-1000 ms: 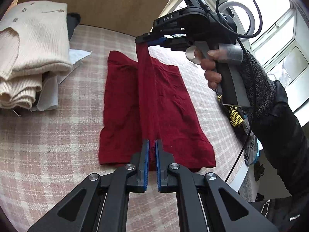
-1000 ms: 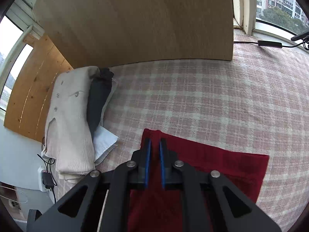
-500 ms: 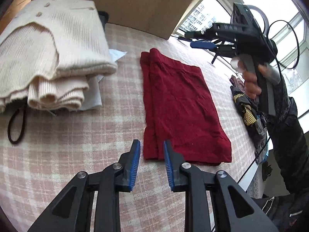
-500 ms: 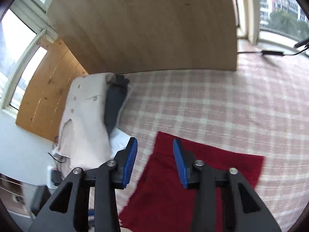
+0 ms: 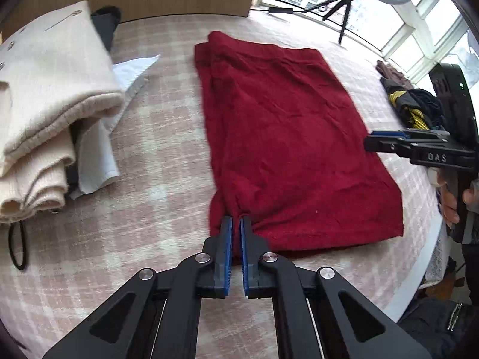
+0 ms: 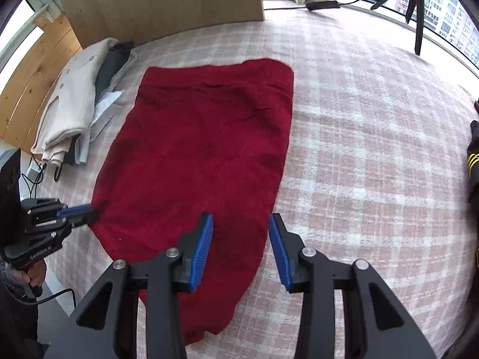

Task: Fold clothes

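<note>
A dark red garment (image 5: 284, 137) lies flat, folded lengthwise, on the pink plaid surface (image 5: 155, 155). It also shows in the right wrist view (image 6: 203, 155). My left gripper (image 5: 235, 224) is shut on the garment's near left corner, the cloth bunched between the blue pads. My right gripper (image 6: 241, 227) is open and empty, hovering above the garment's near right edge. The right gripper shows from the side in the left wrist view (image 5: 386, 139), and the left gripper shows in the right wrist view (image 6: 86, 212).
A folded stack with a cream knit sweater (image 5: 45, 89) on top sits left of the garment. A dark pile with yellow stripes (image 5: 416, 110) lies at the right edge. A wooden board (image 6: 161, 3) stands at the back. A tripod (image 6: 416, 9) stands by the window.
Both grippers let go of the raised fold, which now lies flat. The left gripper has since shut on the near left corner. The right gripper has moved to the garment's near right edge.
</note>
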A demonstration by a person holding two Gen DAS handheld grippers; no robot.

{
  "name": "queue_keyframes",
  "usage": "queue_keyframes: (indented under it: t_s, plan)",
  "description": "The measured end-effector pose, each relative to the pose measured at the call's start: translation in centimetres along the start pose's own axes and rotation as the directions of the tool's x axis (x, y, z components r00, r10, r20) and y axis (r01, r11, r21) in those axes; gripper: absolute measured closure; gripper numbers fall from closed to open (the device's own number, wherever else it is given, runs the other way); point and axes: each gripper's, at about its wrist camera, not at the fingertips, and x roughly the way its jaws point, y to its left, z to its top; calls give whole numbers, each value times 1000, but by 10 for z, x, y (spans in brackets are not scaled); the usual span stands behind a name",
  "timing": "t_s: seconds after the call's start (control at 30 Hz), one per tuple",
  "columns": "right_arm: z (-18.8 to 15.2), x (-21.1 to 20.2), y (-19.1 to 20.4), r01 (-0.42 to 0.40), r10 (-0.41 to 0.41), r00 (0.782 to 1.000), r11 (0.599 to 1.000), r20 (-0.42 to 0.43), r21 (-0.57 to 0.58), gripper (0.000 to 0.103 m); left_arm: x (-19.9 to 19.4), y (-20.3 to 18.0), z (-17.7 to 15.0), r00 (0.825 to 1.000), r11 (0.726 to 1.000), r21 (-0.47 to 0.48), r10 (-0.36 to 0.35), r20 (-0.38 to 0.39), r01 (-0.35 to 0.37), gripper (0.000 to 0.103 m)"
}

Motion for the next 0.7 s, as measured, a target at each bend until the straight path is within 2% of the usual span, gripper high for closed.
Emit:
queue_keyframes:
  t_s: [0.03,0.07,0.13,0.2,0.27,0.37,0.47,0.5,0.57,0.67,0.7]
  plan:
    - [0,5,1,-2,2,1000,1000,-17,-7,65,-3,6,0,1000,999,-32,-26,-1,26,95]
    - [3,2,1,1,-1,1000,1000,-8,-14,65,-7,10,0,1000,998,-51,-22,0,22,93]
    - [11,-11,0,3,-3,999,1000,35,-22,65,-19,9,3,999,998,-28,51,18,-50,88]
    - [22,-30,-3,-6,9,995,1000,99,-22,65,-34,4,12,997,999,1,48,52,-48,80]
    - [40,-38,-5,-21,25,990,999,138,-33,65,-43,-4,31,995,999,26,22,92,-24,77]
    - [71,-34,-2,-30,42,986,996,159,-79,66,-40,-22,73,991,995,94,32,130,-45,76]
    - [101,-15,-2,-62,72,988,995,138,-76,78,-16,-33,112,990,992,122,-41,137,24,76]
    - [110,-5,-3,-77,84,989,995,121,-59,78,-5,-35,124,990,991,128,-57,129,40,76]
    - [117,12,-6,-86,90,991,995,102,-40,78,18,-35,141,993,992,128,-38,115,23,76]
    - [120,33,-15,-101,102,992,995,74,-10,78,50,-17,152,998,997,78,18,62,-23,77]
    - [119,39,-18,-112,112,992,994,66,-1,78,58,-9,154,999,998,58,31,43,-33,83]
